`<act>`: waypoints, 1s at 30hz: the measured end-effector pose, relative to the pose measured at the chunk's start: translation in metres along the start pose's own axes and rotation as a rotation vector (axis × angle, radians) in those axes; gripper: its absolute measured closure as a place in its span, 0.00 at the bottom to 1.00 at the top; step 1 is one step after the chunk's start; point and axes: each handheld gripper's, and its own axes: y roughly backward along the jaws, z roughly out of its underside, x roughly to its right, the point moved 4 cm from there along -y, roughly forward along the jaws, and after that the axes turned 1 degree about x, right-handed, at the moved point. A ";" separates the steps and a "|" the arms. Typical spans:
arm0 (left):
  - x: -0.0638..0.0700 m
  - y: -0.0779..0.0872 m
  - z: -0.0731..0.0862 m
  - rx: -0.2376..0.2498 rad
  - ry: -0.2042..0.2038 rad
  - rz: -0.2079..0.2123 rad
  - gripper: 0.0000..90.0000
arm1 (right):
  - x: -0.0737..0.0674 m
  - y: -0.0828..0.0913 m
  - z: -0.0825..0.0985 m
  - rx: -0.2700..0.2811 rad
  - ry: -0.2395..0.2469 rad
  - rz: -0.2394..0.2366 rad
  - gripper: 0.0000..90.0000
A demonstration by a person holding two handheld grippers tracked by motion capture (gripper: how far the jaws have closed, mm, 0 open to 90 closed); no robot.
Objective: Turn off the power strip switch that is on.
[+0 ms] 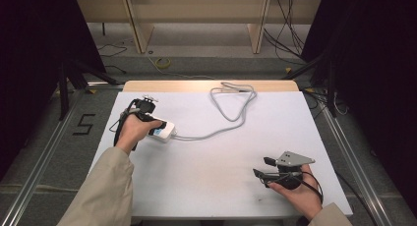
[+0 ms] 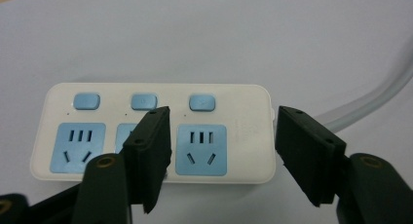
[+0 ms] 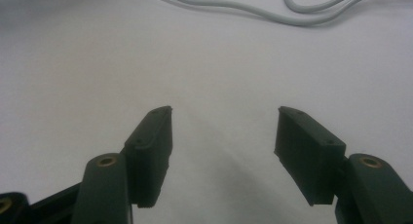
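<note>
A white power strip (image 1: 163, 129) with blue sockets and blue buttons lies flat at the left of the table. Its grey cable (image 1: 216, 132) runs right and loops toward the far edge. My left gripper (image 1: 156, 124) hovers right over the strip. In the left gripper view the strip (image 2: 238, 136) lies just beyond my left gripper (image 2: 224, 110), whose jaws stand wide apart with no pad pressing on it. My right gripper (image 1: 260, 167) rests open near the front right of the table. In the right gripper view, nothing lies between the jaws of my right gripper (image 3: 224, 108), and the cable (image 3: 243, 9) curves far ahead.
The table is covered with a white sheet (image 1: 211, 177). The cable's loop and plug end (image 1: 233, 88) lie near the wooden far edge. Beyond the table there are a shelf frame, floor cables and dark curtains at both sides.
</note>
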 end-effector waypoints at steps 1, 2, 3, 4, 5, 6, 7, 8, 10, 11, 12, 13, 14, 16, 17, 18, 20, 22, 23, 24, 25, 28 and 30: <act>0.001 0.002 0.002 0.009 -0.010 0.002 0.39 | 0.000 0.000 0.000 -0.001 -0.001 0.001 0.44; 0.003 0.004 0.005 0.022 -0.007 0.011 0.37 | 0.000 0.000 0.000 -0.002 -0.001 0.000 0.44; 0.005 0.006 0.007 0.035 -0.012 0.022 0.35 | 0.000 0.000 0.000 -0.001 -0.001 0.000 0.44; 0.008 0.008 0.010 0.051 -0.036 0.043 0.33 | 0.000 0.000 0.000 -0.001 -0.001 0.000 0.44; 0.010 0.010 0.012 0.062 -0.044 0.052 0.31 | 0.000 0.000 0.000 -0.002 0.000 0.000 0.44; 0.013 0.011 0.014 0.076 -0.051 0.067 0.30 | 0.000 -0.001 0.000 -0.002 0.001 0.000 0.44; 0.015 0.013 0.017 0.082 -0.056 0.078 0.29 | 0.000 0.000 0.000 -0.002 0.000 0.000 0.44; 0.017 0.015 0.021 0.089 -0.072 0.079 0.28 | 0.000 0.000 0.000 -0.001 0.000 0.000 0.44; 0.023 0.018 0.027 0.113 -0.092 0.090 0.27 | 0.000 0.000 0.000 -0.001 -0.001 0.000 0.44; 0.026 0.020 0.031 0.121 -0.100 0.097 0.27 | 0.000 0.000 0.000 -0.002 -0.001 0.000 0.44; 0.029 0.021 0.034 0.130 -0.107 0.100 0.26 | 0.000 0.000 0.000 -0.002 -0.001 -0.001 0.44; 0.032 0.023 0.038 0.142 -0.118 0.103 0.26 | 0.000 0.000 0.000 -0.001 0.000 0.000 0.44; 0.034 0.025 0.042 0.153 -0.125 0.103 0.26 | 0.000 0.000 0.000 -0.002 -0.001 0.000 0.44; 0.039 0.028 0.051 0.170 -0.144 0.130 0.24 | 0.000 0.000 0.000 -0.001 -0.001 0.000 0.44; 0.041 0.029 0.055 0.178 -0.148 0.143 0.23 | 0.000 0.000 0.000 -0.001 -0.001 0.000 0.44; 0.044 0.030 0.059 0.184 -0.148 0.157 0.23 | 0.000 0.000 0.000 -0.001 -0.001 0.000 0.44; 0.049 0.031 0.069 0.184 -0.168 0.160 0.23 | 0.000 -0.001 0.000 -0.003 0.000 -0.001 0.44; 0.054 0.032 0.078 0.203 -0.170 0.163 0.22 | -0.001 -0.001 0.000 -0.004 0.000 -0.001 0.44; 0.056 0.032 0.082 0.213 -0.173 0.165 0.22 | -0.001 -0.001 0.000 -0.004 -0.001 -0.001 0.44; 0.058 0.032 0.086 0.222 -0.173 0.161 0.23 | -0.001 -0.001 0.000 -0.003 -0.001 0.000 0.44; 0.059 0.032 0.091 0.227 -0.172 0.160 0.23 | -0.001 -0.001 0.000 -0.002 0.000 0.000 0.44; 0.066 0.030 0.102 0.222 -0.166 0.176 0.22 | -0.001 -0.001 0.000 -0.003 0.001 -0.001 0.44; 0.069 0.029 0.106 0.213 -0.176 0.180 0.21 | -0.001 -0.001 0.000 -0.004 0.002 -0.003 0.44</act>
